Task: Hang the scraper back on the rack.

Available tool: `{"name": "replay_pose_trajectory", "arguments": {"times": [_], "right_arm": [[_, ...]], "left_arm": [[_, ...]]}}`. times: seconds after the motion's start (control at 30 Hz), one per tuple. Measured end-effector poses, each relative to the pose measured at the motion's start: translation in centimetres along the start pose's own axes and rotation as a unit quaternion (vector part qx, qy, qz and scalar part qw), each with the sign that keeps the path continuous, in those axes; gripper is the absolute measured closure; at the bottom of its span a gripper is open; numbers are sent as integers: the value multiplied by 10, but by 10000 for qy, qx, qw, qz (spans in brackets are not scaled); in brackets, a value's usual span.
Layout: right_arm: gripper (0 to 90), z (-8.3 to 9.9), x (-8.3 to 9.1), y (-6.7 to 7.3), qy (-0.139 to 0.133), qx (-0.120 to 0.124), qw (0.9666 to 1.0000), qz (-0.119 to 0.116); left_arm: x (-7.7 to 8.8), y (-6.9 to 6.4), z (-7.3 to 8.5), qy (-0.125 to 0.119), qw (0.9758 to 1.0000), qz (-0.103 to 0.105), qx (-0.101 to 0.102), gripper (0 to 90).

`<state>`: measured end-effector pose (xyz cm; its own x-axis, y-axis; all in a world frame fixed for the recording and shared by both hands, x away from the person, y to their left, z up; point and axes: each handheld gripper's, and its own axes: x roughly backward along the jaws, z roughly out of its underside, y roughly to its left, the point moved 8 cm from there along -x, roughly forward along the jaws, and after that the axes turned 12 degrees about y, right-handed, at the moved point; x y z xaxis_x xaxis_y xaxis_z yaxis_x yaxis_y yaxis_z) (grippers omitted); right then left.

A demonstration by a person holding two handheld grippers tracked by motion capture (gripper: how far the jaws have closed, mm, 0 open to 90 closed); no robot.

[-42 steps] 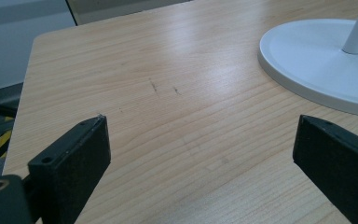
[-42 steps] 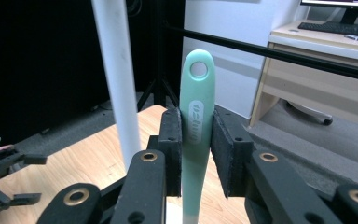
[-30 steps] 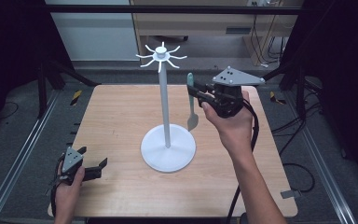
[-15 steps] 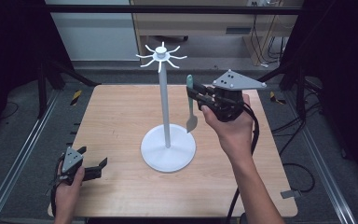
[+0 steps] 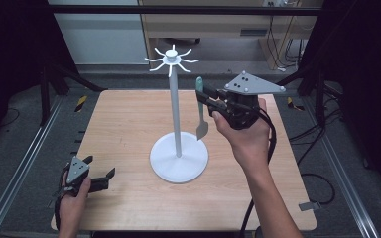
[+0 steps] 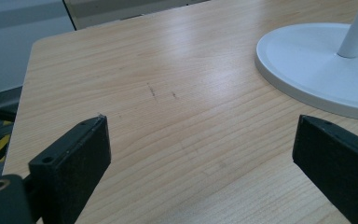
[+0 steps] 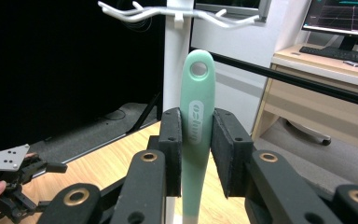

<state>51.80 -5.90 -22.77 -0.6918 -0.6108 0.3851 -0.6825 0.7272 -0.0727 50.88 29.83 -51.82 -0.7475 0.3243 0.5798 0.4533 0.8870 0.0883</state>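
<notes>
Wooden table [image 5: 129, 124]: right claw [image 5: 204, 97] clamps green spatula [image 5: 200, 111] upright beside white stand [image 5: 175, 99]; left claw [image 5: 104, 179] agape.

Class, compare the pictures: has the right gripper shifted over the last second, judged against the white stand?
No. The right gripper, shut on the green-handled utensil, sits at the same spot beside the white stand.
</notes>
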Motion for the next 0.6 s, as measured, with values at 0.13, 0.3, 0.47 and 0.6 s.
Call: {"name": "replay_pose_trajectory", "arguments": {"times": [0.13, 0.3, 0.47, 0.6], "right_arm": [[744, -8, 1, 1, -30, 4, 10000, -2], [744, -17, 5, 6, -77, 100, 9999, -13], [744, -24, 5, 8, 6, 160, 9999, -21], [744, -25, 2, 9, 100, 135, 9999, -36]], "left_arm": [[1, 1, -1, -28, 10000, -9, 17, 38], [1, 2, 0, -14, 10000, -7, 33, 38], [1, 1, 0, -15, 10000, 0, 24, 38], [1, 0, -1, -26, 10000, 16, 16, 38]]}}
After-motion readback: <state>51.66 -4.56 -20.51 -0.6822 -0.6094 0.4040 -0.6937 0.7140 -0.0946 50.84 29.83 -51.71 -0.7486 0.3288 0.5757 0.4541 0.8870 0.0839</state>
